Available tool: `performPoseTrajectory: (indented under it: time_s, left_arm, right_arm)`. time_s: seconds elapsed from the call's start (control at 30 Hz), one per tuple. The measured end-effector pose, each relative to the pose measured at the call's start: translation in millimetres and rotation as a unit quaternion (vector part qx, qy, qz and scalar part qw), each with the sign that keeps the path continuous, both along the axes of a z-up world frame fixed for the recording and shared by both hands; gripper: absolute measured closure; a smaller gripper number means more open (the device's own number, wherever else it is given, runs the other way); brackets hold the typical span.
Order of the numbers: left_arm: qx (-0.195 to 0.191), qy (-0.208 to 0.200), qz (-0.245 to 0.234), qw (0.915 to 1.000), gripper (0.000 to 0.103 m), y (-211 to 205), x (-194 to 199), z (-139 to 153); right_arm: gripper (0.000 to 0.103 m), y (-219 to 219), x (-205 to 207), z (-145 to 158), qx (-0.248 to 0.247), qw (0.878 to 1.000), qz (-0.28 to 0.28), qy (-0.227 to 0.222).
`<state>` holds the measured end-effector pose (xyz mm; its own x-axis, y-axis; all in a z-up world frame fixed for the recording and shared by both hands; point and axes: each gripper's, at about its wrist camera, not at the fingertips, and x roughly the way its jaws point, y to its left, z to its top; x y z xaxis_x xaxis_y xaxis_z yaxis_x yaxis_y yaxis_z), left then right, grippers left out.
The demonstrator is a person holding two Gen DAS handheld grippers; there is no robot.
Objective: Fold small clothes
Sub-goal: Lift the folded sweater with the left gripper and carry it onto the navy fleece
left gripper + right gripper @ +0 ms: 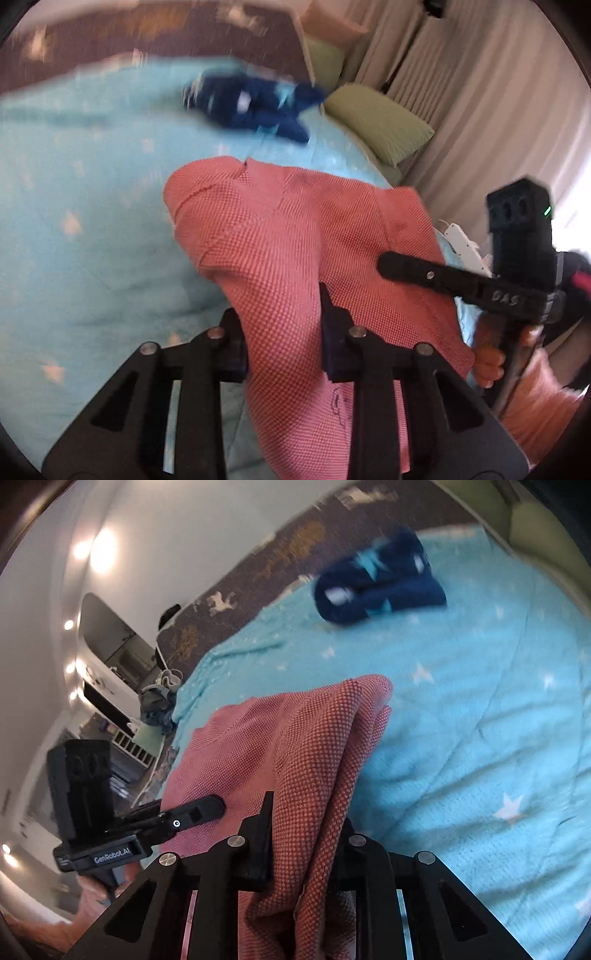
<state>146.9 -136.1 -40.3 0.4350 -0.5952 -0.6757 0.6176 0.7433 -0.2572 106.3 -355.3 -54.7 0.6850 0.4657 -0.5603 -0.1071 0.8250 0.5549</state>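
A pink-red knitted garment hangs lifted above the light blue bedspread. My left gripper is shut on one part of it, with cloth bunched between the fingers. My right gripper is shut on another part of the garment, which drapes over and between its fingers. The right gripper also shows in the left wrist view, beside the garment's right edge. The left gripper shows in the right wrist view at the garment's left edge.
A dark blue garment lies crumpled further back on the bedspread; it also shows in the right wrist view. Green pillows and curtains stand at the right. A dark patterned blanket edges the bed.
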Motion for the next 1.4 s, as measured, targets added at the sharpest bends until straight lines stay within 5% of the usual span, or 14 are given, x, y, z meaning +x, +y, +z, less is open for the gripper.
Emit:
performPoseTrajectory:
  time_s: [0.17,0.47,0.83,1.13,1.27,1.4]
  left_arm:
    - [-0.003,-0.077,-0.013,0.9969,0.073,-1.3,-40.5,56.2]
    - [-0.013,-0.183,-0.032,0.9826,0.073,-11.0,-95.0,143.0]
    - [-0.018,-0.275,-0.055,0.9597,0.073,-35.4,-101.4,264.0]
    - [0.035,-0.322,-0.041,0.9451,0.073,-77.6,-39.1,358.1]
    - [0.060,-0.334,-0.017,0.9407,0.073,-103.0,9.2,375.0]
    - [0.065,-0.321,-0.002,0.9450,0.073,-131.1,65.3,373.0]
  right_arm:
    - [0.083,9.1,-46.9,64.1,-0.042,0.995,-0.020,-0.088]
    - [0.083,3.6,-107.5,150.5,-0.076,0.981,-0.053,-0.172]
    - [0.083,-10.0,-130.5,269.8,-0.101,0.953,-0.068,-0.277]
    - [0.083,-36.9,-66.6,361.0,-0.085,0.947,-0.085,-0.297]
    - [0.083,-53.8,-11.2,380.1,-0.073,0.951,-0.095,-0.286]
    - [0.083,-72.3,52.9,385.5,-0.087,0.951,-0.120,-0.270]
